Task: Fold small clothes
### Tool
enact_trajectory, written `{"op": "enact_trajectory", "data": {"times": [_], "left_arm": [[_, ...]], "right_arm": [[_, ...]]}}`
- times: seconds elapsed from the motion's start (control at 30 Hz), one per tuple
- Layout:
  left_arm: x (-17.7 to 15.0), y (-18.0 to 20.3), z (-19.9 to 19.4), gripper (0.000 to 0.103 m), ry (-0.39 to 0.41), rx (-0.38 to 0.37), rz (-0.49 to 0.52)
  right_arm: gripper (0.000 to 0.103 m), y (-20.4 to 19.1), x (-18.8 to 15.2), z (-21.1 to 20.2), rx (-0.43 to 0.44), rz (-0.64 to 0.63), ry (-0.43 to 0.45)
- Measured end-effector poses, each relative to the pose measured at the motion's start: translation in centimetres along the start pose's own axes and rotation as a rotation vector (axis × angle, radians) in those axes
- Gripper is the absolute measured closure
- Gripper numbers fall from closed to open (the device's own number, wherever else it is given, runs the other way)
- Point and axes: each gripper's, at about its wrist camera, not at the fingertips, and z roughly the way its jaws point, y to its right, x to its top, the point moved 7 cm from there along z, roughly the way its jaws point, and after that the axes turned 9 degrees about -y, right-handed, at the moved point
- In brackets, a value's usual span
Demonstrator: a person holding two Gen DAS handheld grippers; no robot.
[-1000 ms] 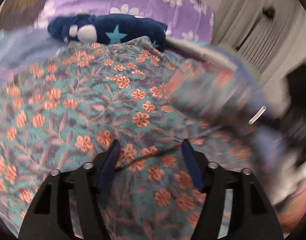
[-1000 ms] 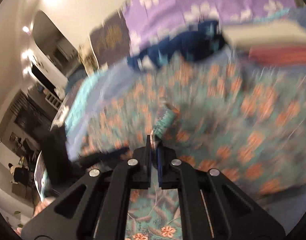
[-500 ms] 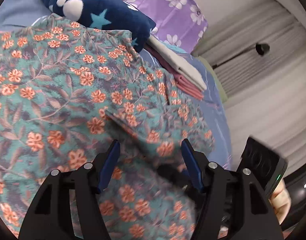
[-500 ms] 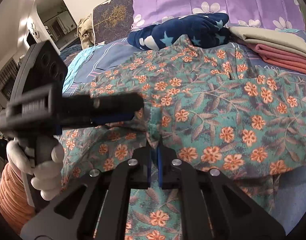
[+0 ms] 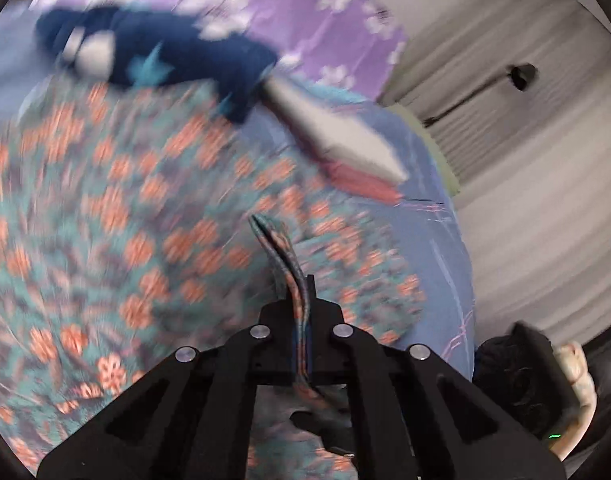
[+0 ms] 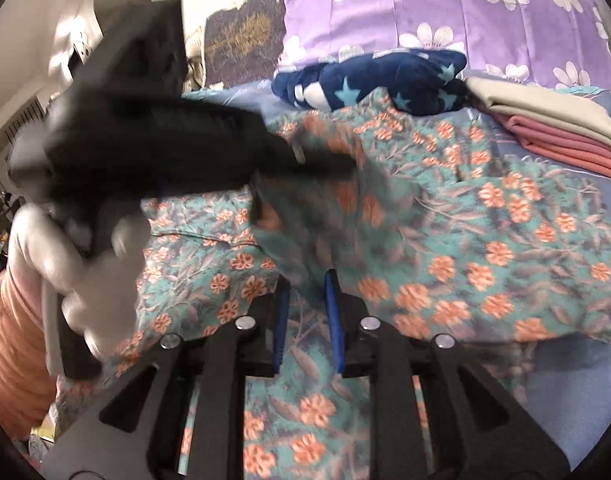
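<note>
Left wrist view: left tongs (image 5: 303, 300) are clamped on an edge of the floral garment (image 5: 105, 216), which sprawls across the bed (image 5: 441, 208), not yet folded. Right tongs (image 6: 307, 312) stand apart, holding nothing. Folded clothes (image 6: 553, 128) lie upper right; most folding remains, I judge.

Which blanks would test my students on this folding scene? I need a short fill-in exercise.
1. The left gripper is shut on a fold of the ____ garment.
2. The right gripper is ____, with nothing pinched between its blue pads.
3. The navy blanket is patterned with ____.
4. In the folded stack, the beige cloth lies on the ____ cloth.

Missing words: floral; open; stars; pink
</note>
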Motion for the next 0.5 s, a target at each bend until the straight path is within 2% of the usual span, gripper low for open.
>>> {"op": "enact_trajectory", "data": {"times": [0.07,0.17,0.3,0.43,0.5], "left_arm": [[1.7,2.3,-2.1,0.101,0.051,0.019,0.072],[4.0,4.2,-4.8,0.101,0.108,0.046,0.130],[6.1,6.0,-7.2,0.101,0.156,0.091,0.187],[6.7,5.2,-9.5,0.101,0.190,0.148,0.202],[6.6,3.9,-10.7,0.101,0.205,0.178,0.190]], "right_arm": [[0.083,0.7,-0.4,-0.6,0.018,0.006,0.003],[0.082,2.4,-0.6,-0.5,-0.013,0.055,-0.007],[0.082,4.8,0.0,0.4,0.000,0.174,-0.016],[0.082,6.6,1.5,1.4,-0.020,0.243,0.007],[0.084,7.4,1.5,2.7,-0.040,0.271,-0.044]]}}
